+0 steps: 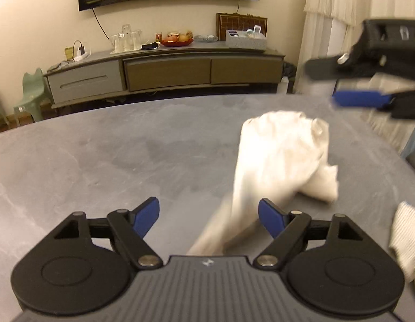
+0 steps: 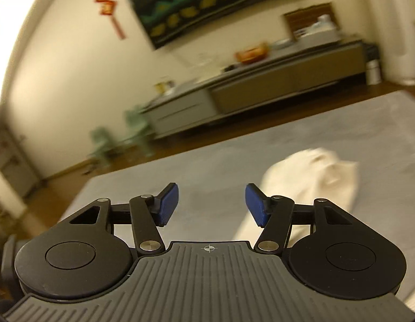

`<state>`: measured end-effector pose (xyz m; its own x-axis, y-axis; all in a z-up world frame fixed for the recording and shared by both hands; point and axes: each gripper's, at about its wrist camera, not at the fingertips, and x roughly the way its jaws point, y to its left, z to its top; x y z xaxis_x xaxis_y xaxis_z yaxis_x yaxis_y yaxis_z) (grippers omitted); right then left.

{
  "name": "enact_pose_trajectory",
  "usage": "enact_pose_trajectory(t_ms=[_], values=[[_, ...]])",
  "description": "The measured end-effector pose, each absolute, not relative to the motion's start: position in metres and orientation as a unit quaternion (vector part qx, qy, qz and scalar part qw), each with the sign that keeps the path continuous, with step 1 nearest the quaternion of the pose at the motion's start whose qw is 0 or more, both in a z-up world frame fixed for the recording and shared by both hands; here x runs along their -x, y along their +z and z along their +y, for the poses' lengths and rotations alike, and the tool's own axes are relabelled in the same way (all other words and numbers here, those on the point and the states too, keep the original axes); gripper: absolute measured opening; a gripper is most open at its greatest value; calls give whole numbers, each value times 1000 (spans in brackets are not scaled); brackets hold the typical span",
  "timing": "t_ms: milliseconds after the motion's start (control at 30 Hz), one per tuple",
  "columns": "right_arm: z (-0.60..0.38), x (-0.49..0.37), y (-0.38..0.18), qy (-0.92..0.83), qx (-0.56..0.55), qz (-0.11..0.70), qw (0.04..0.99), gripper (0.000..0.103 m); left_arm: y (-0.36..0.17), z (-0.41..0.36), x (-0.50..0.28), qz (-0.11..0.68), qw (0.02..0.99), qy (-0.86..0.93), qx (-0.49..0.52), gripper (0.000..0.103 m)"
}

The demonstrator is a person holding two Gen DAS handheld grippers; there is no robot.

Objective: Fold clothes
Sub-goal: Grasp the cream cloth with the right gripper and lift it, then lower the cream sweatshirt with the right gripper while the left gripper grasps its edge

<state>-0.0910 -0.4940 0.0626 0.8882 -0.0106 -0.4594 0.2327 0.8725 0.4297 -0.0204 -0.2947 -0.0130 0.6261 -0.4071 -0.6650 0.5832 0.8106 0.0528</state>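
A crumpled cream-white garment [image 1: 279,158] lies on the grey table [image 1: 100,155], blurred by motion. My left gripper [image 1: 208,216] is open just above the table, and a tail of the garment runs between its blue pads without being pinched. My right gripper [image 2: 211,204] is open and empty, raised above the table and tilted; the garment [image 2: 314,177] lies to its right. The right gripper also shows in the left wrist view [image 1: 349,80], high at the right, above the garment.
A striped light cloth [image 1: 408,241] lies at the table's right edge. Beyond the table stand a long low sideboard [image 1: 164,69] with glasses and a fruit bowl, green chairs [image 1: 30,96] at left, and a pale curtain [image 1: 328,26] at right.
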Motion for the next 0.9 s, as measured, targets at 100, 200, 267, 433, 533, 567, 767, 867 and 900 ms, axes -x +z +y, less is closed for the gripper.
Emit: enact_pose_trajectory(t_ms=[100, 200, 267, 433, 533, 567, 767, 867, 900], values=[[-509, 90, 57, -93, -261, 242, 930, 78, -21, -304, 19, 324, 890, -272, -169, 83], [-513, 77, 49, -132, -201, 274, 931, 85, -33, -320, 24, 320, 878, -296, -196, 83], [-524, 71, 42, -171, -175, 286, 926, 86, -41, -331, 28, 317, 870, -312, -214, 83], [-567, 64, 8, -210, -252, 306, 894, 86, -60, -357, 36, 309, 846, -351, -257, 83], [-577, 55, -18, -206, -286, 314, 881, 71, -63, -354, 21, 323, 854, -326, -245, 46], [-575, 50, -23, -205, -277, 322, 882, 69, -64, -352, 14, 328, 858, -315, -238, 27], [-544, 30, -22, -97, -260, 340, 899, 4, -49, -278, -23, 350, 903, -201, -148, 3], [-505, 32, 6, 56, -263, 322, 908, 3, -39, -211, -9, 373, 907, -165, -104, 3], [-489, 34, 18, 108, -252, 318, 908, 3, -38, -193, 1, 386, 902, -168, -101, 4]])
